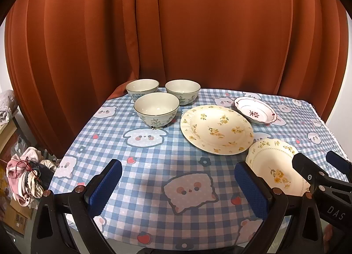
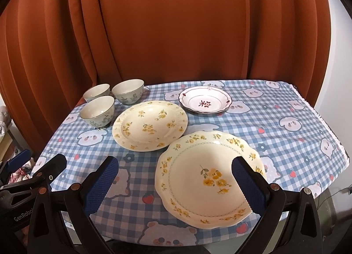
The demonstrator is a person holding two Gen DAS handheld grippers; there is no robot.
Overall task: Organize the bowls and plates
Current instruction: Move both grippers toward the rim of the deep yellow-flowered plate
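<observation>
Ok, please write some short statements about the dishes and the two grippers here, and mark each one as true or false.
1. Three bowls stand at the table's far left. True.
2. The bowls are stacked. False: they stand side by side.
3. The right gripper grips the scalloped plate. False: it is open, holding nothing.
4. The left gripper is open. True.
5. The red-patterned dish lies behind the round floral plate. True.

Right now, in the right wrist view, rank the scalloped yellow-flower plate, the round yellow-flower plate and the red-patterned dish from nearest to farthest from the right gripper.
1. Scalloped yellow-flower plate: directly under the open right gripper, at the near table edge.
2. Round yellow-flower plate: mid-table, ahead and to the left.
3. Red-patterned dish: far side, near the curtain.
</observation>
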